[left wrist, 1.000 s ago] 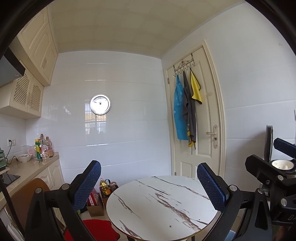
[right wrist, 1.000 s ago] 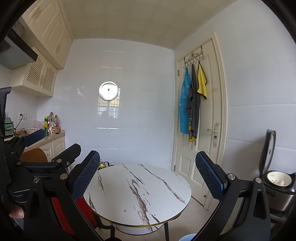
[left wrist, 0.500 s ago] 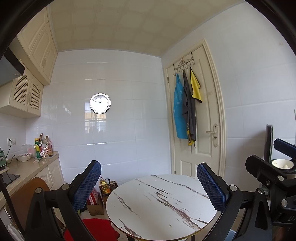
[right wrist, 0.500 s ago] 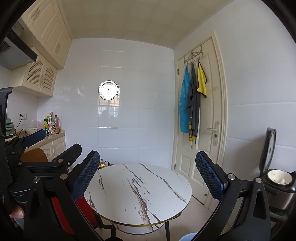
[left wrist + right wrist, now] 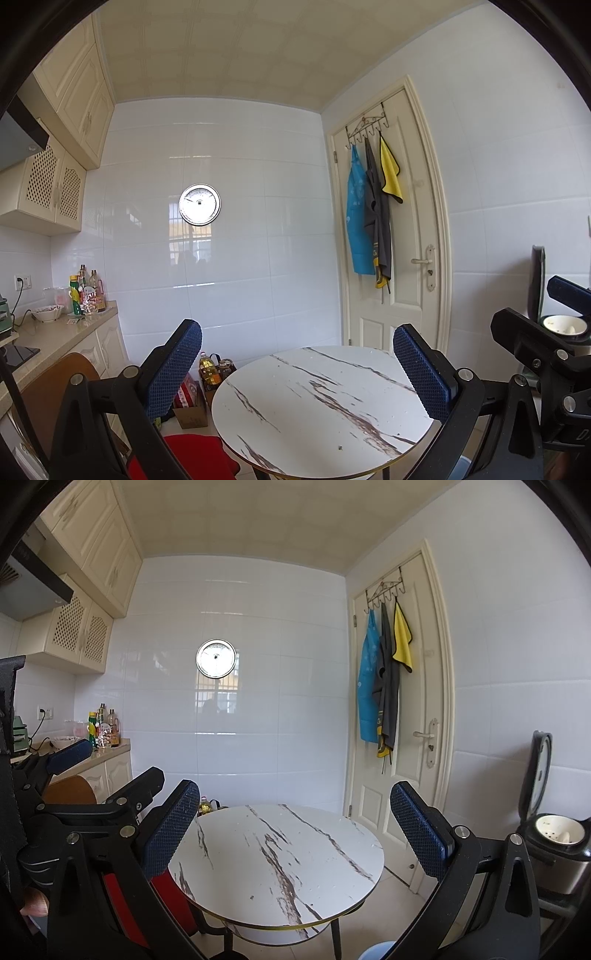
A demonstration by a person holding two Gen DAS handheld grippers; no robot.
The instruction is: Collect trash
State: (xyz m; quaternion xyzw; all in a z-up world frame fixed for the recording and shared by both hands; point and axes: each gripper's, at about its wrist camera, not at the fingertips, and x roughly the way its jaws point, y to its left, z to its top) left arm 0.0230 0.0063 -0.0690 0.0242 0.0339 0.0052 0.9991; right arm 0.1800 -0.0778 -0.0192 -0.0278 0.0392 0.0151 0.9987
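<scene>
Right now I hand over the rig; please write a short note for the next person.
Left gripper: jaws wide open, holding nothing.
Right gripper: jaws wide open, holding nothing.
Both point over the round marble table. Only tiny specks show on it, for example a dark crumb. A blue rim, perhaps a bin, shows on the floor.
Done: nothing visible.
Left: find trash, collect it.

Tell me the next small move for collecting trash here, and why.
Probably tilt both tools down toward the table. The left tool and right tool are open and empty above it, and only small dark specks show on its top; no larger trash is in view.
</scene>
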